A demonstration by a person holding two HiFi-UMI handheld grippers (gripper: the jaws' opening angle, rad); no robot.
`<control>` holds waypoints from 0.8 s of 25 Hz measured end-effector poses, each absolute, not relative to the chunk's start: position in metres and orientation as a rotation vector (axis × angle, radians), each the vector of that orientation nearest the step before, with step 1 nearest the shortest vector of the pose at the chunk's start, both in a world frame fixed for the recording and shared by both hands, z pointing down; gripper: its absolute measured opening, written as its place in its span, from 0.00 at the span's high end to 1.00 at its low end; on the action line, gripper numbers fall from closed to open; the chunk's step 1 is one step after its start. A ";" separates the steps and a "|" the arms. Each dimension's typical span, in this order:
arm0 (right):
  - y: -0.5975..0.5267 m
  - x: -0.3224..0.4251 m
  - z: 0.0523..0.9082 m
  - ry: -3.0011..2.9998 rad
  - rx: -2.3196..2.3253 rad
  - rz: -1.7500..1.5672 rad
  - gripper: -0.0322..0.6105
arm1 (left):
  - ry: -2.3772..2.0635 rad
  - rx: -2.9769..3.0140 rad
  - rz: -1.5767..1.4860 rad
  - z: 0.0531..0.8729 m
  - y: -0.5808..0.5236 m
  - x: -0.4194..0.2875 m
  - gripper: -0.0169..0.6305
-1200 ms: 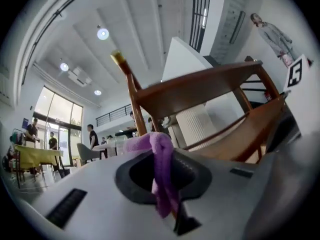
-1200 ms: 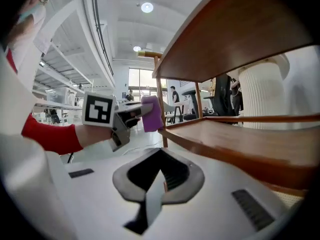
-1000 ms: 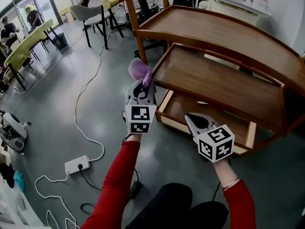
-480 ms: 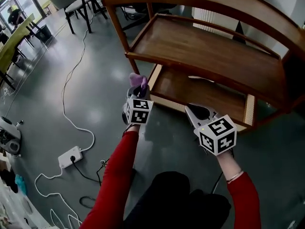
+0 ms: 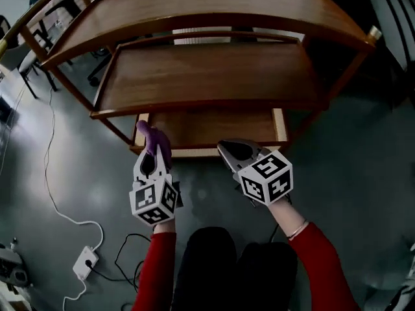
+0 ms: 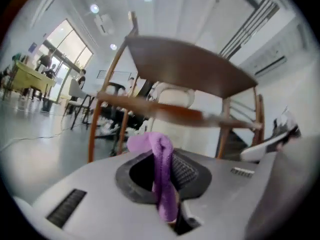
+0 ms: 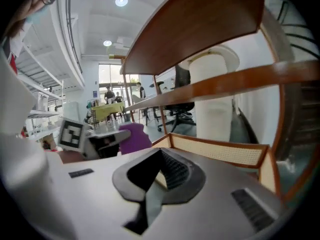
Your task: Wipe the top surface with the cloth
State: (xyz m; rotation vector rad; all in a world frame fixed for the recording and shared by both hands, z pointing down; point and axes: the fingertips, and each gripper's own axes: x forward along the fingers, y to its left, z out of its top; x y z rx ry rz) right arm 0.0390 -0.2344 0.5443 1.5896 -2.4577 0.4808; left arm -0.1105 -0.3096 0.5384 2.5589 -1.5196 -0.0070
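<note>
A three-tier wooden shelf stands in front of me, its top surface [image 5: 194, 5] at the far side of the head view. My left gripper [image 5: 151, 154] is shut on a purple cloth [image 5: 155, 141], which sticks up out of the jaws near the front edge of the bottom shelf [image 5: 207, 127]. In the left gripper view the cloth [image 6: 162, 174] hangs pinched between the pads, below the top board's underside [image 6: 185, 64]. My right gripper [image 5: 228, 149] is shut with nothing in it, just in front of the bottom shelf. The right gripper view shows the cloth [image 7: 131, 138] to its left.
A middle shelf [image 5: 214, 73] lies between the top and bottom tiers. The bottom tier has a cane rim [image 7: 220, 151]. A white power strip [image 5: 85, 262] and its cable [image 5: 58, 206] lie on the grey floor at the left. People sit at a yellow table [image 7: 107, 110] far off.
The view has swung round, so the shelf now stands square in front instead of off to the right. Both grippers sit lower and closer together; the left still grips the cloth.
</note>
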 end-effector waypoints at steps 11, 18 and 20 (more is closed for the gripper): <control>-0.091 0.241 0.441 -2.051 2.325 0.386 0.94 | -0.884 3.141 -0.955 0.221 -0.128 0.150 0.90; -0.060 0.266 0.415 -1.981 2.434 0.310 0.94 | -0.782 3.441 -0.984 0.175 -0.097 0.232 0.90; -0.058 0.267 0.412 -1.982 2.433 0.299 0.94 | -0.742 3.485 -0.883 0.184 -0.094 0.248 0.90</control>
